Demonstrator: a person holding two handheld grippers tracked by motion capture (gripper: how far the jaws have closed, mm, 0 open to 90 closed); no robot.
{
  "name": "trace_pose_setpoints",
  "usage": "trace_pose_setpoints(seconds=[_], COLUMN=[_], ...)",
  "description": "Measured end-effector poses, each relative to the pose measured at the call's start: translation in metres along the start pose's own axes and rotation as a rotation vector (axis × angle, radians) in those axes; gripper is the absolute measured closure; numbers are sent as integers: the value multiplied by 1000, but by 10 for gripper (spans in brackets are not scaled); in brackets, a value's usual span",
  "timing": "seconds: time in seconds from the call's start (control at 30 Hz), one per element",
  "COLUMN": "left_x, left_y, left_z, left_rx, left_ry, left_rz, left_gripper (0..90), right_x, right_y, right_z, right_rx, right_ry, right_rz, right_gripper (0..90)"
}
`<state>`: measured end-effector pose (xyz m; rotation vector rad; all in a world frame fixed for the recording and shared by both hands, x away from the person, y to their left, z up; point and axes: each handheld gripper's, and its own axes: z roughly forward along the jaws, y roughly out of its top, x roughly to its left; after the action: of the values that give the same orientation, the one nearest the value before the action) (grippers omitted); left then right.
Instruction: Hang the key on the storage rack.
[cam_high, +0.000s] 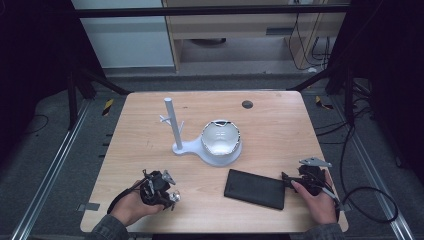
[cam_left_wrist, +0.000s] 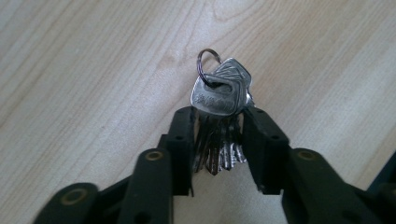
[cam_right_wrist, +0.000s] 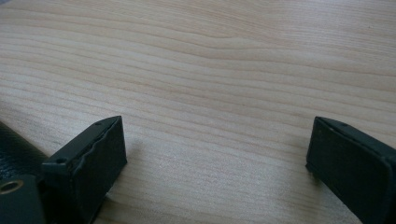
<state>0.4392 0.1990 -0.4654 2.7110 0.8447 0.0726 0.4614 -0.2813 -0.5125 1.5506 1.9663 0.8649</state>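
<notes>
Near the worktop's (cam_high: 150, 125) front-left corner, the left hand-held gripper (cam_left_wrist: 217, 128) clamps a bunch of keys (cam_left_wrist: 219, 93). The right hand-held gripper (cam_right_wrist: 217, 154) gapes empty by the case (cam_high: 255, 189). I'd guess hanging them on the stand (cam_high: 172, 125) comes next, needing the ring (cam_left_wrist: 205, 63) lined up.

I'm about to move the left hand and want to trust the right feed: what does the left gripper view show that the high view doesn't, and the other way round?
Left gripper view: the keys are several on one ring, with their blades pinched between the two black jaws of the left gripper.

High view: the white stand with its bowl, the black case, and the right gripper at that case's edge.

Both: the wooden table, the left gripper, and the keys it holds.
</notes>
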Motion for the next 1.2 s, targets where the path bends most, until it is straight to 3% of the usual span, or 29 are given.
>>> trace_pose_setpoints(seconds=[0.2, 0.37, 0.43, 0.57, 0.73, 0.9, 1.2], left_x=[-2, -6, -8, -9, -6, -9, -10], left_y=[-1, -2, -2, -3, -2, 1, 2], left_z=[-1, -1, -1, -1, 1, 1, -2], left_rx=[2, -2, -10, -24, -21, 0, -1], left_ry=[9, 34, 64, 78, 52, 71, 63], left_rz=[5, 6, -5, -6, -11, 15, 5], left_gripper=[788, 795, 719, 589, 650, 817, 829], right_x=[0, 0, 0, 0, 1, 1, 1], right_y=[0, 0, -1, -1, -1, -1, -1], right_z=[0, 0, -1, -1, -1, -1, -1], right_rx=[0, 1, 0, -1, -1, -2, -2], right_ry=[1, 1, 1, 0, 6, 6, 6], right_rz=[-6, -5, -7, -6, -4, -6, -7], right_gripper=[50, 50, 50, 51, 52, 52, 52])
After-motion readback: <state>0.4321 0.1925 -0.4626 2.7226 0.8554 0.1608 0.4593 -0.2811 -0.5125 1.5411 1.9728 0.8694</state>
